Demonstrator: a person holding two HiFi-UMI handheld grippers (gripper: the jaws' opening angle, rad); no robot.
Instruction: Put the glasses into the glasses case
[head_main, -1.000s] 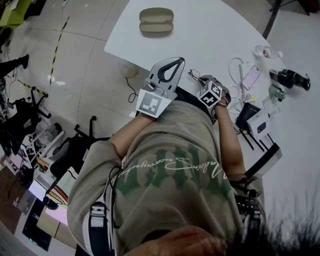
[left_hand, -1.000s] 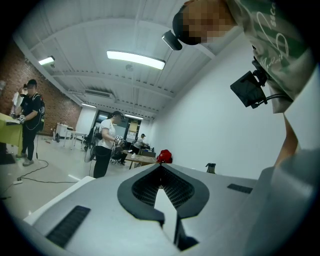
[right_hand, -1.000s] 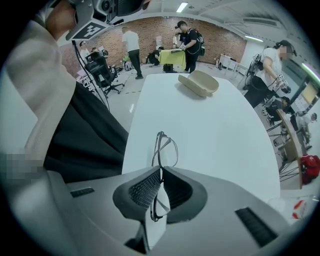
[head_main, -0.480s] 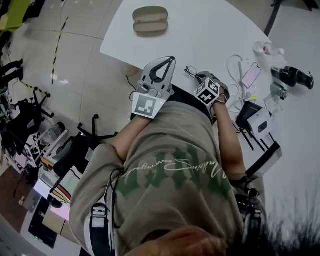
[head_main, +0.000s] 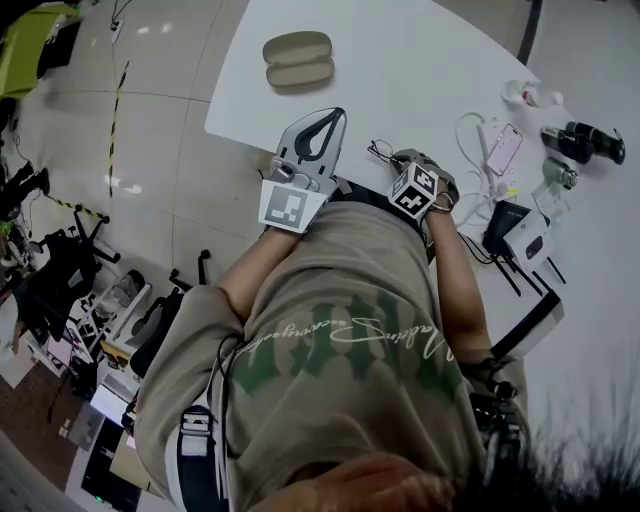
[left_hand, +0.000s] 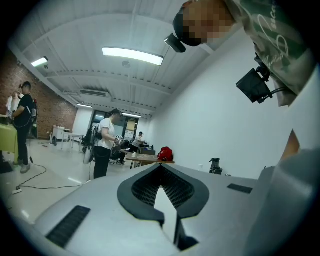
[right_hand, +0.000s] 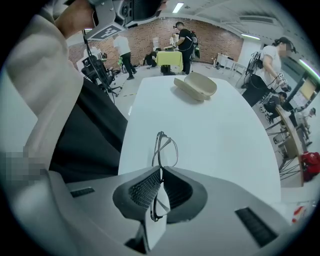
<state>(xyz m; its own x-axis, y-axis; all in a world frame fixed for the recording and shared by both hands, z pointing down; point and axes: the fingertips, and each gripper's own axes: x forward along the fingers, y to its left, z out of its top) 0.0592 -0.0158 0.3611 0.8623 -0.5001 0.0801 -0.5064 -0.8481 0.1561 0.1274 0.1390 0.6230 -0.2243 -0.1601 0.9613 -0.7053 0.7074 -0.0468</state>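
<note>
The glasses case (head_main: 298, 60) lies wide open, beige, on the far part of the white table (head_main: 430, 70); the right gripper view shows this glasses case (right_hand: 196, 86) ahead. My right gripper (head_main: 396, 160) is shut on the thin dark-framed glasses (head_main: 380, 150) just over the table's near edge. In its own view the glasses (right_hand: 164, 150) stand on edge, sticking out past the right gripper (right_hand: 160, 172). My left gripper (head_main: 336, 116) is shut with nothing in it, beside the right one, and the left gripper (left_hand: 161, 169) points up into the room.
On the table's right side lie a phone (head_main: 503, 152), white cables (head_main: 478, 135), black devices (head_main: 583, 143) and a white box (head_main: 530, 240). Left of the table is tiled floor with chairs (head_main: 60, 270). Several people (right_hand: 185, 40) stand behind the table.
Both grippers have shifted slightly forward toward the table's near edge. The glasses stay held in the right gripper; the case has not moved on the table.
</note>
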